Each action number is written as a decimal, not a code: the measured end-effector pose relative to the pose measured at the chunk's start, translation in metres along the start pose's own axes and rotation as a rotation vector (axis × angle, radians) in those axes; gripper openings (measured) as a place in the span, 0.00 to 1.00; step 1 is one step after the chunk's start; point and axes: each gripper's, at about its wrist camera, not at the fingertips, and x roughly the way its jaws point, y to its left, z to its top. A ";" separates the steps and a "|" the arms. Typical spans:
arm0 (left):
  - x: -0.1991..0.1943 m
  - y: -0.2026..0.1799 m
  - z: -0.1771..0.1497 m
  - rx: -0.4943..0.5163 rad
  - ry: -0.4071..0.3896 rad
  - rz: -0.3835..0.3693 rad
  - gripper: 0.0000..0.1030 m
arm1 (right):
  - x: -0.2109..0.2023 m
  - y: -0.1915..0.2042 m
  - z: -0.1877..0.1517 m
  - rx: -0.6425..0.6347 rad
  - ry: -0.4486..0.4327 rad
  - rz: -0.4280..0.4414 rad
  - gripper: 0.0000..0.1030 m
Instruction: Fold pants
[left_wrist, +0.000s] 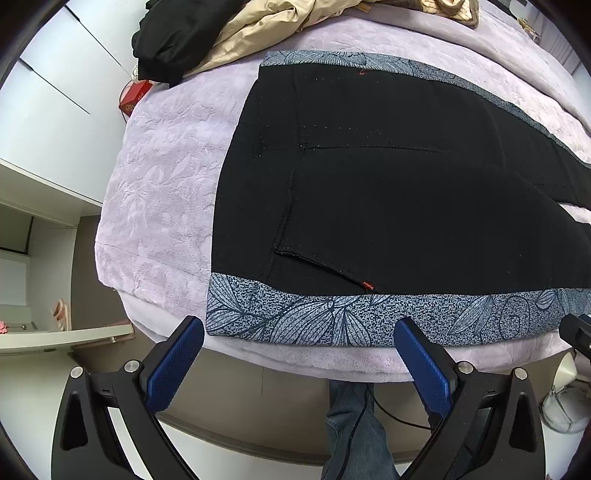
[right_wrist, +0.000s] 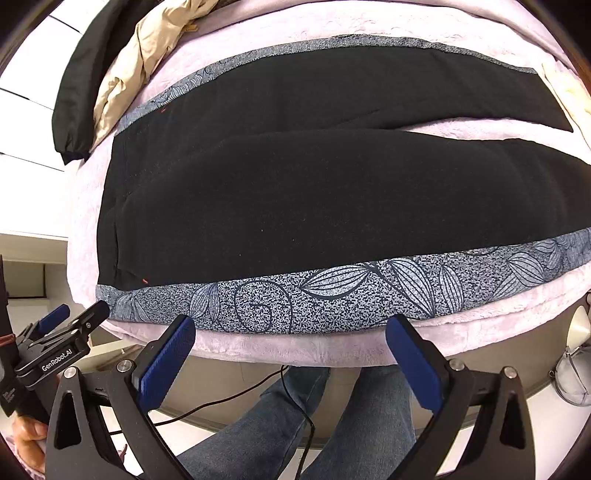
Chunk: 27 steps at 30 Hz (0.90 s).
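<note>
Nearest the lens, the left gripper (left_wrist: 299, 339) and the right gripper (right_wrist: 290, 338) each hang with two blue-padded fingers spread wide apart, gripping nothing, just off the near edge of the lilac blanket (left_wrist: 159, 206). One pair of black pants (left_wrist: 388, 192) with grey leaf-print side stripes lies flat on that blanket, its two legs running away to the right. Beyond it sit one black garment (left_wrist: 173, 40), one beige jacket (left_wrist: 258, 29) and one red box (left_wrist: 135, 96), while the person's two jean-clad legs (right_wrist: 332, 417) stand below.

Pants (left_wrist: 388, 184) flat on bed (left_wrist: 159, 192); clothes pile (left_wrist: 221, 33) behind.
</note>
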 end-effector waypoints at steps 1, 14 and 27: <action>0.001 -0.001 0.000 -0.001 0.001 0.001 1.00 | 0.001 0.000 0.000 -0.001 0.001 0.002 1.00; 0.014 0.001 0.002 -0.018 0.017 0.003 1.00 | 0.012 0.002 0.006 0.000 -0.008 0.055 1.00; 0.029 0.034 -0.007 -0.170 -0.040 -0.316 0.88 | 0.052 -0.005 -0.020 0.057 0.088 0.550 0.66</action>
